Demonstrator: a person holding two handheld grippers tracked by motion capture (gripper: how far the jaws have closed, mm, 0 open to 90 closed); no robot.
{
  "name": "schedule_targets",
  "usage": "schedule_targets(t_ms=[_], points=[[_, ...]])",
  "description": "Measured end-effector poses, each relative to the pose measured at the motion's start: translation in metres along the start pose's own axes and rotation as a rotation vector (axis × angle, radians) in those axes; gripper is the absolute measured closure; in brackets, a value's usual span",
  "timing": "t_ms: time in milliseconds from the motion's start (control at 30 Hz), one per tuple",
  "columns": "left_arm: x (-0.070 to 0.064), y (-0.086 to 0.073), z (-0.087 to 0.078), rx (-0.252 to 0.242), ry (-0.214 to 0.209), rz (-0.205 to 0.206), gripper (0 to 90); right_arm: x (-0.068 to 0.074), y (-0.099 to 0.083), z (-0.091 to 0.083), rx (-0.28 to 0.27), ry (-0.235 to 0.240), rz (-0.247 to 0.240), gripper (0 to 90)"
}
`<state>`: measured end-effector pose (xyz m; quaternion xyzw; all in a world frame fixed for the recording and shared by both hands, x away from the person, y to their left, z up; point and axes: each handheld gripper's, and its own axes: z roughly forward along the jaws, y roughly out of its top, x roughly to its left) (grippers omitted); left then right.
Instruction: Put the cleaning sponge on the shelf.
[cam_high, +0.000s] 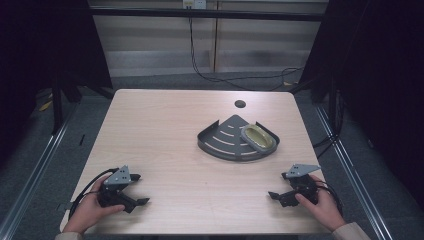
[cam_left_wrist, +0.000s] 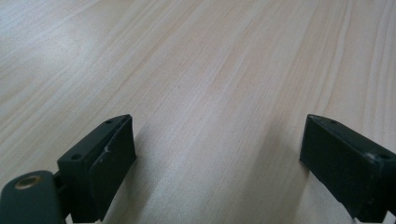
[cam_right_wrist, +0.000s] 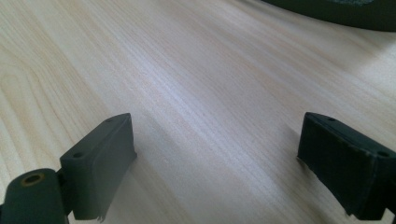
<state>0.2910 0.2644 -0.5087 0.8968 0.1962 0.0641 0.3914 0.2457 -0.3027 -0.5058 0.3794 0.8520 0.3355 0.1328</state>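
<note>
From the high view I have the left tool (cam_high: 140, 201) resting low on the near left part of the table (cam_high: 165, 130), gripped by the person's left hand (cam_high: 90, 212), with its grey three-cornered plate on top and its cable looping off toward the table's left edge. The right tool (cam_high: 272, 195) sits on the near right part, held by the right hand (cam_high: 320, 202), and the two tools point inward toward each other, well apart. In the left gripper view my left tool's jaws stand wide, with bare pale wood grain between them and nothing held; the inner pad of the left-hand jaw looks a little scuffed. In the right gripper view the right tool's jaws are equally wide and hold nothing, just above the table surface. The nearest things to them are farther back: a dark, fan-shaped corner rack (cam_high: 227, 140) with slotted floor and a low rim lies flat on the table right of centre, nearer the right tool than the left, and its dark rim (cam_right_wrist: 336, 11) shows at the top edge of the right gripper view. A grey oval dish (cam_high: 258, 138) with a yellowish inside rests tilted on the rack's right-hand side, overlapping its rim. Behind the rack, a round dark hole (cam_high: 240, 104) is set into the table near the far edge.
</note>
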Motion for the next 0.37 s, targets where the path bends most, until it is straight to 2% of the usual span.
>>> schedule_targets(t_ms=[367], points=[[0.0001, 0.0, -0.0001, 0.002, 0.0, 0.0, 9.9, 0.0002, -0.0069, -0.0003, -0.055, -0.004, 0.003, 10.1]])
